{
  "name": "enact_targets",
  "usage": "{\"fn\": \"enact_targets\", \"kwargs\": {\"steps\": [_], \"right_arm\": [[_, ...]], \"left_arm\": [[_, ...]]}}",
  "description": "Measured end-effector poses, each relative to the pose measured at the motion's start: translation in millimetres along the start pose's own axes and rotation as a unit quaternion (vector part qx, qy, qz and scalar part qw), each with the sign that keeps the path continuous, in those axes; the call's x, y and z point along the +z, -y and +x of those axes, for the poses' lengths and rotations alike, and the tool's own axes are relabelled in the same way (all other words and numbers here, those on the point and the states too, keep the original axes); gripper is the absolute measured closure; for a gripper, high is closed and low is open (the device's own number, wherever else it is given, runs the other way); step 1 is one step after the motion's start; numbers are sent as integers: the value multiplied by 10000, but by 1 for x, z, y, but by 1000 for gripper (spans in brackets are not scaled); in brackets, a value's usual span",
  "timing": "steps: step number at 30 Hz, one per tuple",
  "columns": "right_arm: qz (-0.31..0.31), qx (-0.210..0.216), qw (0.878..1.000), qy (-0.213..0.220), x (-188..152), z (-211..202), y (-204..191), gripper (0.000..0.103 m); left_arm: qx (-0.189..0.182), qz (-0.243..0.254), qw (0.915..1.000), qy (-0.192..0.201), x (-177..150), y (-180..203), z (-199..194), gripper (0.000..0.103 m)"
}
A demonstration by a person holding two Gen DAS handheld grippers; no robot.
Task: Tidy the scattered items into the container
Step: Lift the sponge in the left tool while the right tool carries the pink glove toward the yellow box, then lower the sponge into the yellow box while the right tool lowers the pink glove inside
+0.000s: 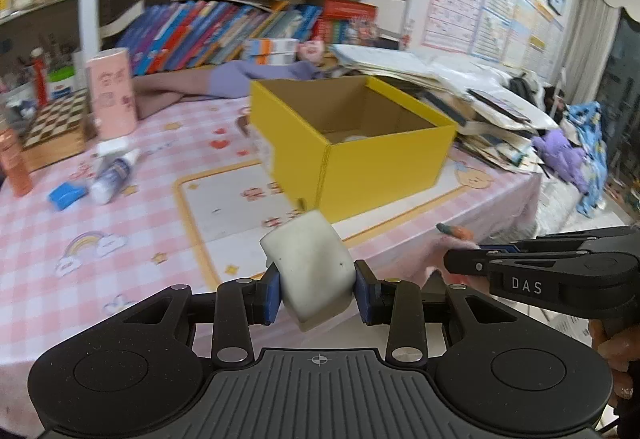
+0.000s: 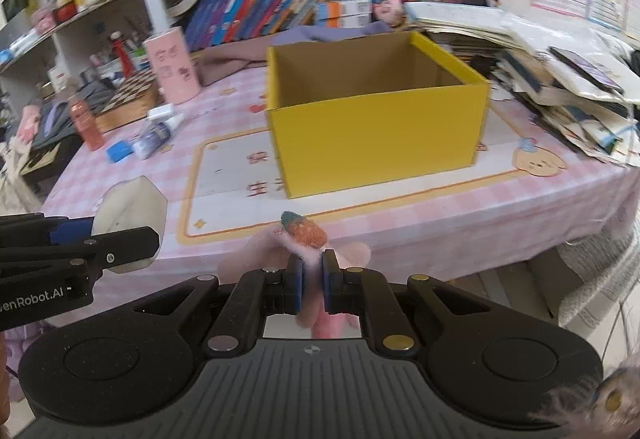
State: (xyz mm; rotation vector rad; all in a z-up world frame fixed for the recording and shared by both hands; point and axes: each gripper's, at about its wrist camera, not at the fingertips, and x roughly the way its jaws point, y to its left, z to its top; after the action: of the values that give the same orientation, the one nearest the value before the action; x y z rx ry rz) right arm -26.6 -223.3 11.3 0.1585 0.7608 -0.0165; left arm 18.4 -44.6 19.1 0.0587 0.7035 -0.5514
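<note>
Table (image 1: 120, 247): pink check cloth w/ cartoon prints, spreads ahead of both grippers.
Box (image 2: 376, 143): yellow cardboard, open top, upright, ahead of both grippers, well apart from the fingertips; pale item on its floor, can't tell what.
Book pile (image 2: 560, 79): stacked right of box, beyond right gripper.
Pink cylinder (image 1: 114, 95): upright, far left of left gripper.
Left gripper (image 1: 316, 293): blue pads clamped on white block (image 1: 310, 271), one each side; block tilted, in the air short of box.
Right gripper (image 2: 313, 275): jaws together, pinching pink plush (image 2: 304, 239) w/ orange-red strawberry bit on top, short of box.
Bottle (image 1: 114, 175): lying flat, ahead-left of left gripper, blue item (image 1: 66, 195) just beside.
</note>
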Motion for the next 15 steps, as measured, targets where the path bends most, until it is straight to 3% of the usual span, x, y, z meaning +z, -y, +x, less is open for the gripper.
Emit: {"fn": "enact_targets", "kwargs": {"steps": [15], "right_arm": [[239, -166, 9996, 11, 8, 4, 38, 94]], "left_arm": [[-232, 261, 9993, -91, 16, 30, 28, 68]]}}
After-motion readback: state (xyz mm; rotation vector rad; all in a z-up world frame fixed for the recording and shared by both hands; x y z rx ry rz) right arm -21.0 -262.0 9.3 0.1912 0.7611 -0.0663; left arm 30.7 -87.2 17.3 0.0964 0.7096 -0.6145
